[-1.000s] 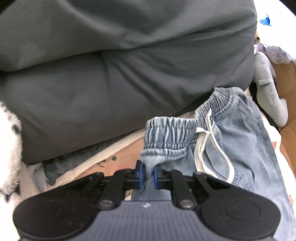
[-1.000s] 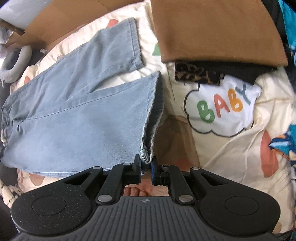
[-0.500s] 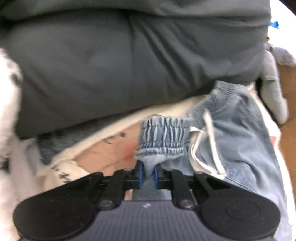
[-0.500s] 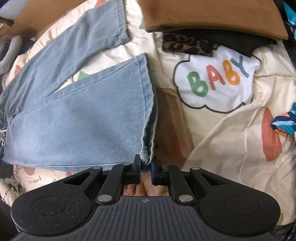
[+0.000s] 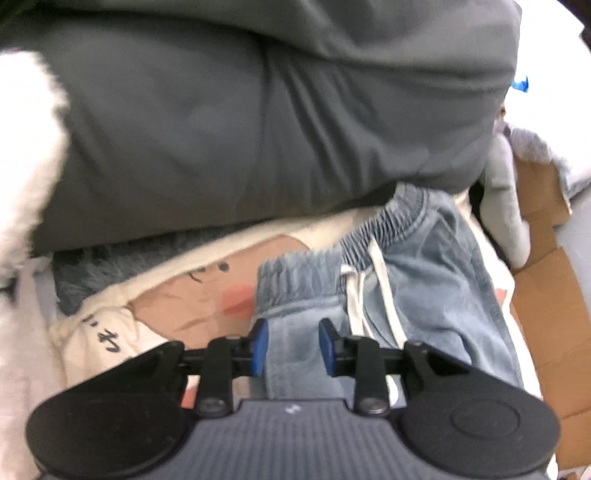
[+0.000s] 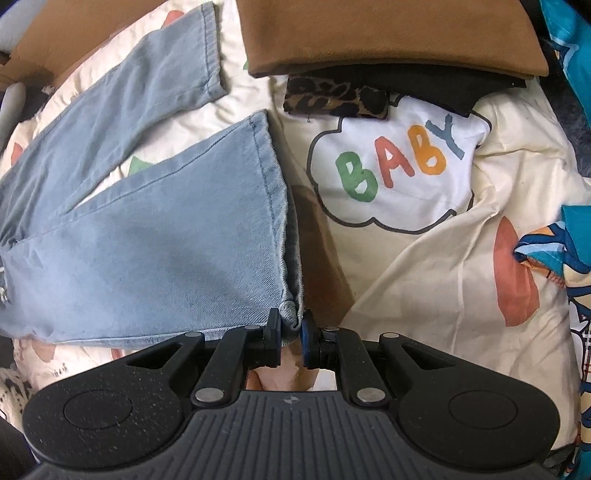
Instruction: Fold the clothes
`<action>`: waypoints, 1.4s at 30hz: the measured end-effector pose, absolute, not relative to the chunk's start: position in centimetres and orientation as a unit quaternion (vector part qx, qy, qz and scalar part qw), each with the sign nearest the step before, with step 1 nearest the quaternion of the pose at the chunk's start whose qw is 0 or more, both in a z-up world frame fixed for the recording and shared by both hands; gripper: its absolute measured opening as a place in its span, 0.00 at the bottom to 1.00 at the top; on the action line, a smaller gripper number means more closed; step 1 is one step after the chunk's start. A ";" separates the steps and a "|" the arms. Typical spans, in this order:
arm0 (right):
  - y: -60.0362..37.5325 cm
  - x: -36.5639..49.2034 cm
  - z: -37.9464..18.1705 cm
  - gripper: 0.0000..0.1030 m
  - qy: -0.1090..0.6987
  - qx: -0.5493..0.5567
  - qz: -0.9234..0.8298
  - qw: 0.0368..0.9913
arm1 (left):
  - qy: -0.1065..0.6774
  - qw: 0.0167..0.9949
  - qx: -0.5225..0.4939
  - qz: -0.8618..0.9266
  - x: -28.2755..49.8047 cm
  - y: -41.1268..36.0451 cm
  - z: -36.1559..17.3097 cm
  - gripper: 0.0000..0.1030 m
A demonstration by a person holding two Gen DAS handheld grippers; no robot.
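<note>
Light blue jeans (image 6: pixel 147 221) lie spread on a cream printed sheet (image 6: pixel 424 277), both legs fanned apart. Their elastic waistband with a white drawstring (image 5: pixel 369 266) shows in the left wrist view. My left gripper (image 5: pixel 293 345) is open, its blue pads (image 5: pixel 260 345) on either side of the waist fabric (image 5: pixel 295 332), which lies loose between them. My right gripper (image 6: pixel 291 338) is nearly closed around the hem corner (image 6: pixel 290 314) of the near leg, pads slightly parted.
A big grey pillow (image 5: pixel 277 129) lies just beyond the waistband, with white fluffy fabric (image 5: pixel 26 166) at left and cardboard (image 5: pixel 546 314) at right. A folded brown garment (image 6: pixel 388 33), a leopard-print piece (image 6: pixel 332 98) and a blue patterned cloth (image 6: pixel 569 240) lie beyond the legs.
My left gripper has opened and let go of the waistband. My right gripper's pads have loosened on the hem corner. The jeans have been pulled flatter on the sheet.
</note>
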State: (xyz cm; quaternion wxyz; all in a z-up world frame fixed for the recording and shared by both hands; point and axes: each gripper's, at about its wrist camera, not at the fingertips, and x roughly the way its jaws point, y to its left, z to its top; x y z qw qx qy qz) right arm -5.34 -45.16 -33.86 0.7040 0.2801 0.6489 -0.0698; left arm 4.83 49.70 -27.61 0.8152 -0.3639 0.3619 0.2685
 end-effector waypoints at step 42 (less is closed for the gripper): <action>-45.0 -5.0 -35.3 0.09 0.673 0.275 -0.074 0.683 | 0.467 0.780 -0.338 0.243 14.5 46.9 -34.8 0.35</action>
